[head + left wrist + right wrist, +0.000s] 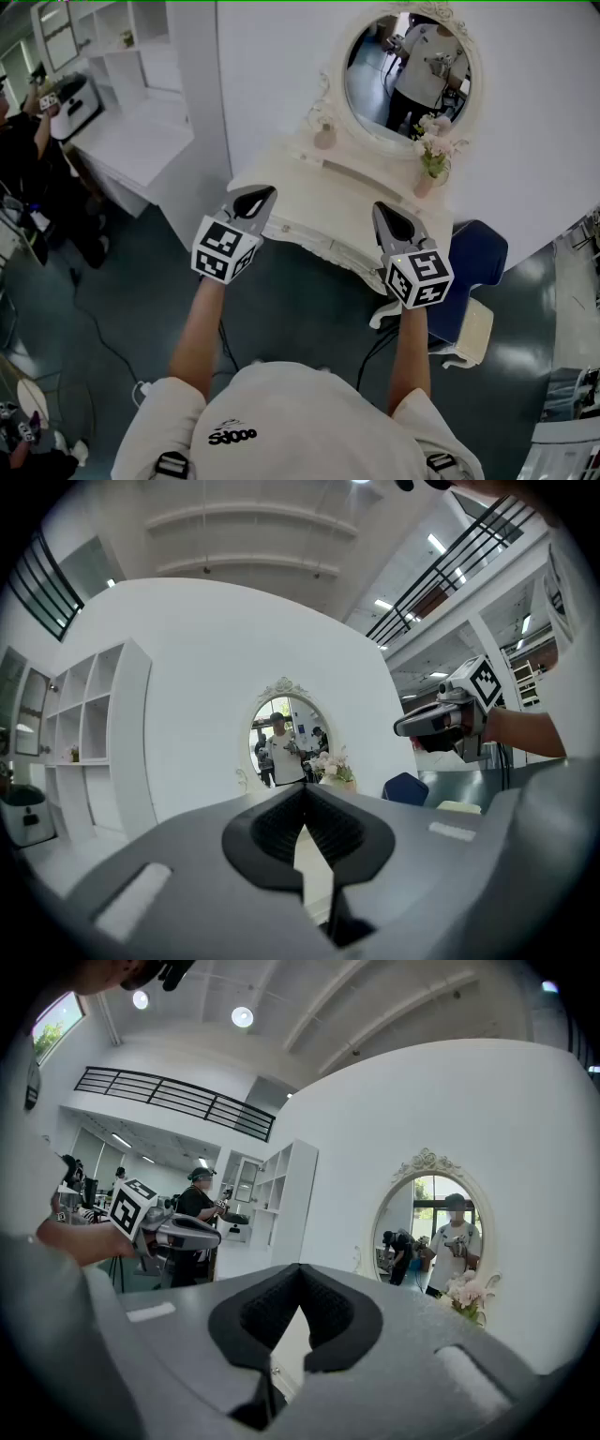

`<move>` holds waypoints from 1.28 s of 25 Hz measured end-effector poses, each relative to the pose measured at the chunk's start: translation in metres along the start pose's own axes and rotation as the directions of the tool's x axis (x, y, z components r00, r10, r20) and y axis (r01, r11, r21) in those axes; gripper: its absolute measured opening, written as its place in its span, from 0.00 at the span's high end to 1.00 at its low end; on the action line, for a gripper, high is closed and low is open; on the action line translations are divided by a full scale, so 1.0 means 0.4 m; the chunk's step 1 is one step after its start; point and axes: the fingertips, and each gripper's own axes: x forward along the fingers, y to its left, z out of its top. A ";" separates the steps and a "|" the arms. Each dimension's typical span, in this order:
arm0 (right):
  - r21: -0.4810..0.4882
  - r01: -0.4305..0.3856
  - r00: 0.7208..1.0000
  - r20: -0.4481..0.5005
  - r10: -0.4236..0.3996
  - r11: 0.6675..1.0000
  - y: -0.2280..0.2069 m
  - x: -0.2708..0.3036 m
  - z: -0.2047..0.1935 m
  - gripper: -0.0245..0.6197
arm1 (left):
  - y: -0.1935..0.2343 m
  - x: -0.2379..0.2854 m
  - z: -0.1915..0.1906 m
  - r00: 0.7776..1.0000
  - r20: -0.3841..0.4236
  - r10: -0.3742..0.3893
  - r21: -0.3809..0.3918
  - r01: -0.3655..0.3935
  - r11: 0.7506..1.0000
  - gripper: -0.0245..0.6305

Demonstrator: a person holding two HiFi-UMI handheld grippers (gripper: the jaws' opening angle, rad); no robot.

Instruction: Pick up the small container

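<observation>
Two hand-held grippers hang side by side over the near edge of a cream, carved dressing desk [309, 197], each at the end of a bare forearm. The left gripper [258, 195] has its dark ribbed fingers [267, 829] pressed together with nothing between them. The right gripper [382, 210] matches it: its black fingers [255, 1314] meet tip to tip and are empty. Each gripper carries a white cube with black square markers at its rear.

The small, pale pink container [324, 137] stands at the far left of the desk top, just beside the left foot of the oval mirror in a white ornate frame [394, 56]. It is well apart from both grippers and nothing touches it. At the mirror's right foot a little pink vase of pale flowers [429, 161] stands upright. The glass reflects a person in a white T-shirt.

A dark blue upholstered chair [480, 246] sits on the grey floor at the desk's right end. Left of the desk, past a white wall panel, are white open shelves [122, 47], and a person in black clothing [23, 159] stands at the picture's left edge.
</observation>
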 end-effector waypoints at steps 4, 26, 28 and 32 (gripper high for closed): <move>0.010 0.016 1.000 -0.003 -0.016 1.000 0.001 0.024 -0.010 0.96 | 0.021 0.001 -0.010 1.000 0.009 0.000 -0.005 0.000 1.000 0.94; -0.015 0.090 0.995 0.043 -0.089 0.996 0.034 0.166 -0.080 0.96 | 0.174 0.032 -0.123 0.996 0.074 -0.047 -0.127 0.056 0.990 0.93; -0.020 0.081 0.996 0.043 -0.080 0.997 -0.001 0.191 -0.091 0.96 | 0.179 0.078 -0.138 0.997 0.058 -0.046 -0.134 0.054 0.990 0.93; -0.011 0.041 0.998 0.046 -0.041 0.999 -0.091 0.263 -0.111 0.96 | 0.211 0.188 -0.138 0.998 0.056 -0.033 -0.161 0.041 0.986 0.93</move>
